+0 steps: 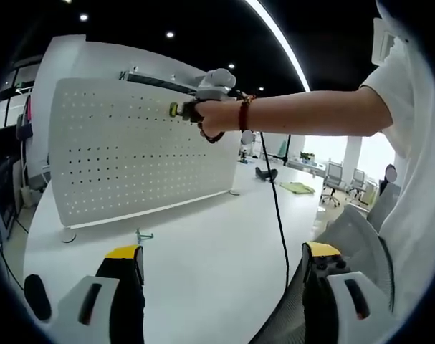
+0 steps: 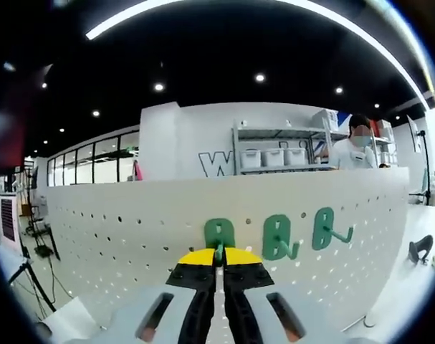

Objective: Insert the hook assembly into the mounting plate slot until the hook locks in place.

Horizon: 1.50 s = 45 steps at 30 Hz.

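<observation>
Both grippers in view, one idle and one clamped.

Left yellow-tipped two-jaw gripper (image 1: 224, 261): jaws spread wide, at 6 o'clock, holding nothing. Right yellow-tipped two-jaw gripper (image 2: 218, 256): jaws pressed together at 6 o'clock on a green hook stem. Person's bare forearm (image 1: 303, 115) extends from 3 o'clock, red wristband at wrist.

Bright, even light falls from ceiling strips (image 1: 278, 32) and spotlights (image 2: 259, 77) above the white pegboard (image 1: 131, 150). Windows beside it glare, perhaps overexposed. Fisheye bending grows toward the edges, where detail blurs.
</observation>
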Tool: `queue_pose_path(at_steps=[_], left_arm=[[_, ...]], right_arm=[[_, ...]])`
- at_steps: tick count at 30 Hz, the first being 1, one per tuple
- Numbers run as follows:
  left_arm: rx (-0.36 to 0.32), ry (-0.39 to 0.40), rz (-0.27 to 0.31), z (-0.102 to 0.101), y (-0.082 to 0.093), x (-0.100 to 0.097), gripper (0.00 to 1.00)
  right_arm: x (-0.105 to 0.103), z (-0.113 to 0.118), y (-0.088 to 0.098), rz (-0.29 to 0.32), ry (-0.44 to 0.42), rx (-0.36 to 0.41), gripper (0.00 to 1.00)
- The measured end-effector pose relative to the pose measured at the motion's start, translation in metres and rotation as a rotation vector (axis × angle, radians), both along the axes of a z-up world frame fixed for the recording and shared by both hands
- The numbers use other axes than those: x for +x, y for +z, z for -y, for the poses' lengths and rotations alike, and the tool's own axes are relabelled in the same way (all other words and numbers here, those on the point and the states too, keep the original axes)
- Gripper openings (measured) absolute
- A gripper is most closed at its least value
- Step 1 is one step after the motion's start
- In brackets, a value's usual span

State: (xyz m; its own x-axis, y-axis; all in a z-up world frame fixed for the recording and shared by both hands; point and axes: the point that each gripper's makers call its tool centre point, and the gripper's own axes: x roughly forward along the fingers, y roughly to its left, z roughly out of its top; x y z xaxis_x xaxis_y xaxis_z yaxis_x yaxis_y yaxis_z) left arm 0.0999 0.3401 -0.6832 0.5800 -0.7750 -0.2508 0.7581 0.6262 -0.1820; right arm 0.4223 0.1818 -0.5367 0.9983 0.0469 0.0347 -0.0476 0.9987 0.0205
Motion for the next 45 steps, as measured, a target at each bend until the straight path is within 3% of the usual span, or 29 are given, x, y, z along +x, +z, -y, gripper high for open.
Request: queue_pose_path(at_steps=[12, 21, 29, 45], left_arm=[[0.003, 0.0, 0.003, 0.002, 0.002, 0.0, 0.94], [0.002, 0.006, 0.008, 0.006, 0.005, 0.0, 0.93], [-0.015, 0.062, -0.011, 0.0, 0.006, 0.008, 0.9], [-0.015, 0.093, -0.036, 0.005, -0.001, 0.01, 0.88]], right_arm=[[-0.01, -0.002, -0.004, -0.027, 0.073, 0.015, 0.12], [-0.025, 0.001, -0.008, -0.037, 0.089, 0.009, 0.14], [-0.043, -0.001, -0.011, -0.031, 0.116, 0.008, 0.15], [-0.088, -0.003, -0.05, -0.079, 0.18, 0.027, 0.18]])
